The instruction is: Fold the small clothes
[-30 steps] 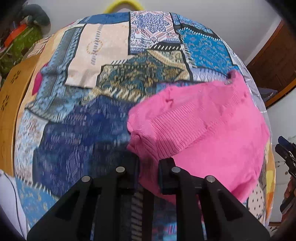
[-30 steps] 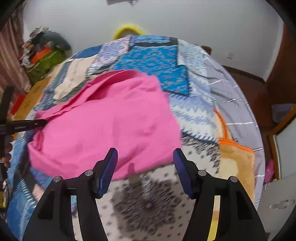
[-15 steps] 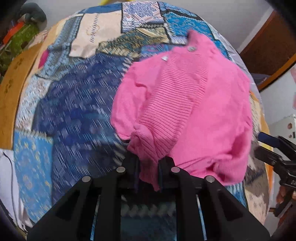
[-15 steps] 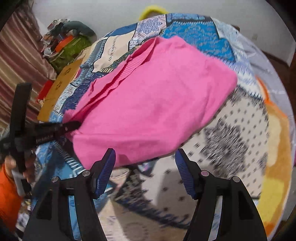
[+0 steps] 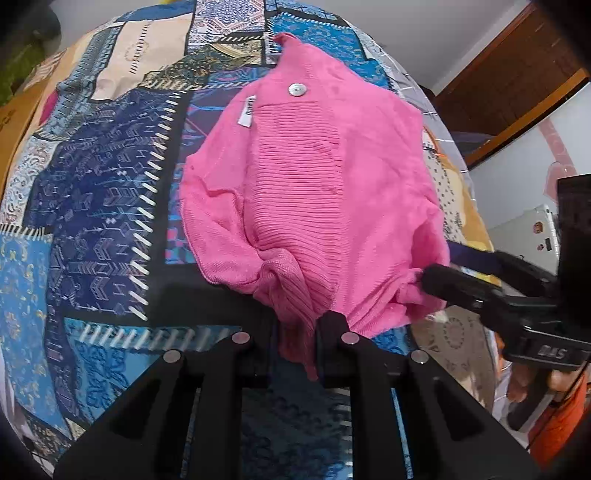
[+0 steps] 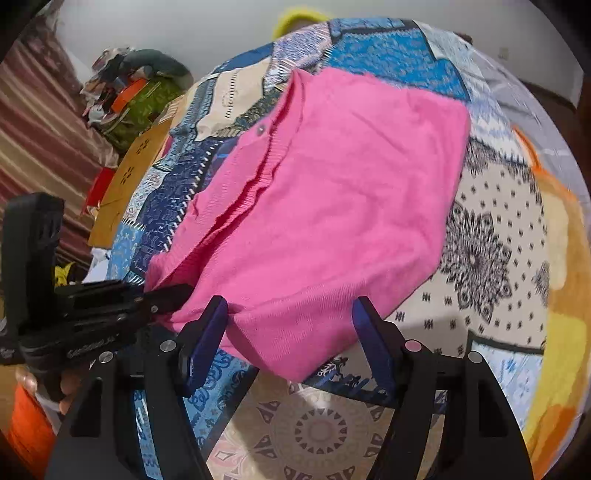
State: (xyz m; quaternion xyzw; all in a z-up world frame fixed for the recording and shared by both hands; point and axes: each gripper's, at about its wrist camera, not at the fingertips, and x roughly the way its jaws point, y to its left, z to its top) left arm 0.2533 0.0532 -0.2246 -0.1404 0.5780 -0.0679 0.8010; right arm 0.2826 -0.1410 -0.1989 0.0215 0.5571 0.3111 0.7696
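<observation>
Your left gripper point(image 5: 295, 328) clamped on the pink sweater's point(image 5: 314, 177) ribbed hem, your right gripper point(image 6: 291, 325) just widening, jaws apart astride its near edge, patchwork bedspread point(image 5: 103, 206) beneath

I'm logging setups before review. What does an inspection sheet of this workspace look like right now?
Surface: patchwork bedspread, blue, cream and patterned panels, covering a bed.
Job's things: pink knitted sweater, lying partly spread on the bedspread, one button and a white label showing.
Clutter: pile of clothes beyond the bed's far corner.
Grippers: left gripper shut on the sweater's ribbed edge; right gripper open, jaws just widening, the sweater's near hem between them, pads not pressing.
Cables: nothing seen.
Surroundings: white wall, wooden door, striped curtain, yellow object behind the bed.
</observation>
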